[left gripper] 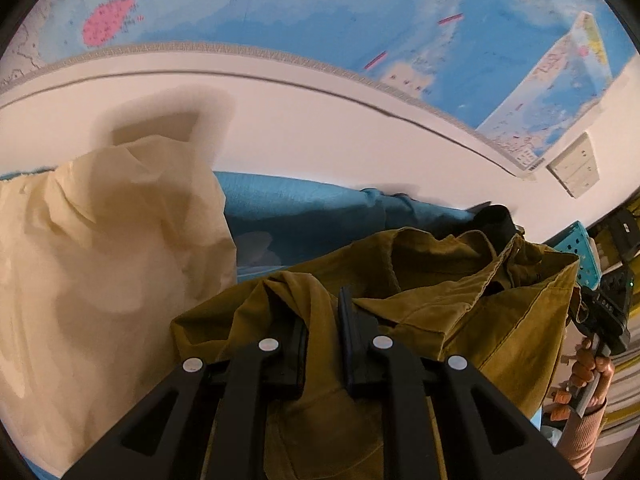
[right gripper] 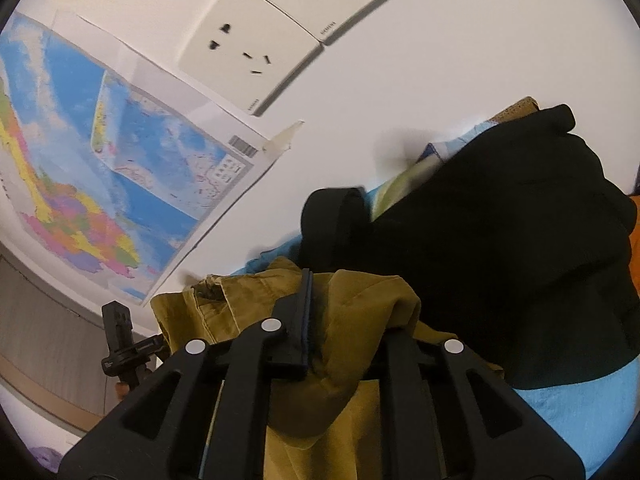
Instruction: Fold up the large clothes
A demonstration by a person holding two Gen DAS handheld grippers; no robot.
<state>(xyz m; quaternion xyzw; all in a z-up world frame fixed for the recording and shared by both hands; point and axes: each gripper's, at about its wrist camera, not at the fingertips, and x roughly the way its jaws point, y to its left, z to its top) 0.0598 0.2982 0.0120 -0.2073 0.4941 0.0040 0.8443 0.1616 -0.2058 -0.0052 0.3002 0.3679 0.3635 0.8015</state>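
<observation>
left wrist view: both jaws clamped on crumpled olive corduroy garment (left gripper: 440, 300).

Both wrist views close over olive garment (left gripper: 420, 312) (shared), facing wall map (left gripper: 320, 12)

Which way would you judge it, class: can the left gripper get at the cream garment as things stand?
Probably not yet. The left gripper is shut on the olive garment, so its jaws are occupied. The cream garment lies unobstructed beside it, reachable once the olive one is released.
</observation>
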